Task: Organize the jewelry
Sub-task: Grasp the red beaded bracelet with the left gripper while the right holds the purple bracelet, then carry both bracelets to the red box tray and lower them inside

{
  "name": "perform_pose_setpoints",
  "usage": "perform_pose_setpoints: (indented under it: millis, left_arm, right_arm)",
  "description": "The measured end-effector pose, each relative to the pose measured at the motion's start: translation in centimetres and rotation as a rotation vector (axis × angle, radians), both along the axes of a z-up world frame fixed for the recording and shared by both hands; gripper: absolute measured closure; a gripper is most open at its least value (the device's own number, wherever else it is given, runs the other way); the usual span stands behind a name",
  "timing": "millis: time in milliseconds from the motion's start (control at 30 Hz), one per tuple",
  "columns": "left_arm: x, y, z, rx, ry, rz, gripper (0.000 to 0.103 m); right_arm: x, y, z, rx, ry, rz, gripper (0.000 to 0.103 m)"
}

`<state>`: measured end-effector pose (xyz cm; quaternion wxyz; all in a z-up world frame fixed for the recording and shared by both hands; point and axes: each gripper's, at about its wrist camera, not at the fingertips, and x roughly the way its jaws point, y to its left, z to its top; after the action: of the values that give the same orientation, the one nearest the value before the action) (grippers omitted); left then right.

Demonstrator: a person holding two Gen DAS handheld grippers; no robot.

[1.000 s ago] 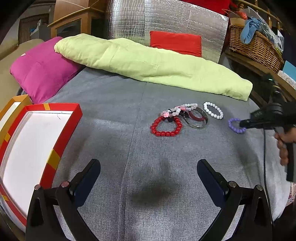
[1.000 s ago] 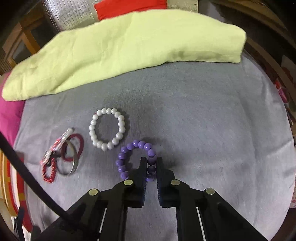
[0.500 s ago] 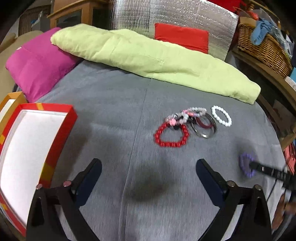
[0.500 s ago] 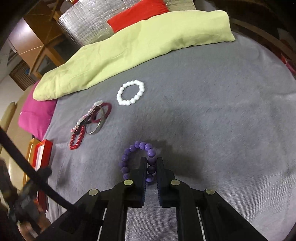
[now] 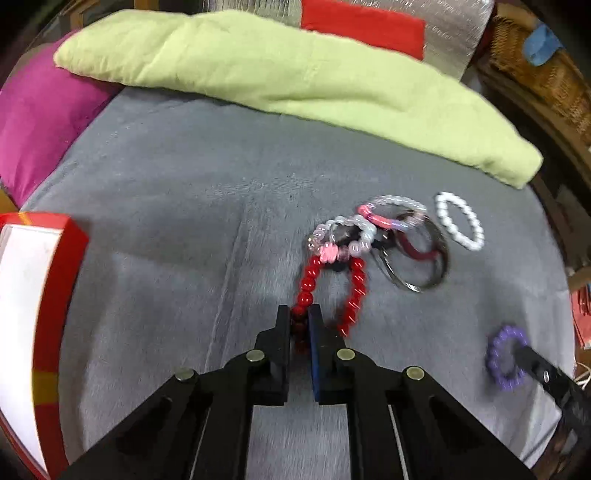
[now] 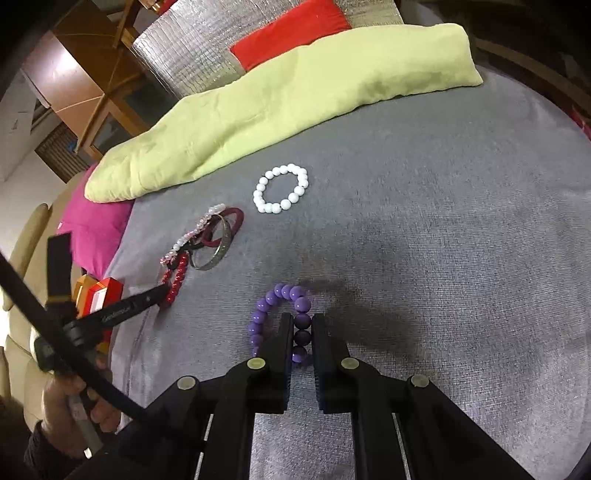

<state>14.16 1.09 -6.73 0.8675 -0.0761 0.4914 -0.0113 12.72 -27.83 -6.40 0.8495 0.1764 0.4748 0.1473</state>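
Note:
My left gripper is shut on the near side of a red bead bracelet, which stretches toward a tangle of pink and clear bead bracelets and metal bangles on the grey cover. My right gripper is shut on a purple bead bracelet, held just above the cover; it also shows in the left wrist view. A white bead bracelet lies apart, farther back. A red-rimmed box with a white inside sits at the left.
A long light-green pillow lies across the back, with a magenta cushion at the left and a red cushion on silver padding behind. A wicker basket stands at the back right.
My left gripper has moved forward and right and shut on the red bracelet. My right gripper has carried the purple bracelet back toward the near edge, away from the white one.

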Motion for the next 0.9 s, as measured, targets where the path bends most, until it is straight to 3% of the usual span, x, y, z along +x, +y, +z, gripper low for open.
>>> perform_pose_setpoints:
  millis: [300, 567, 900]
  left_arm:
    - [-7.6, 1.4, 3.0, -0.027, -0.107, -0.025, 0.093]
    - [-10.3, 0.1, 4.0, -0.009, -0.142, -0.059, 0.093]
    - [-12.8, -1.2, 6.1, 0.007, -0.186, -0.063, 0.093]
  right_arm:
    - [-2.6, 0.0, 1.0, 0.049, -0.019, 0.000, 0.092]
    - [-6.2, -0.6, 2.5, 0.118, -0.035, -0.004, 0.092]
    - [-8.5, 1.2, 6.1, 0.085, -0.108, 0.027, 0.092]
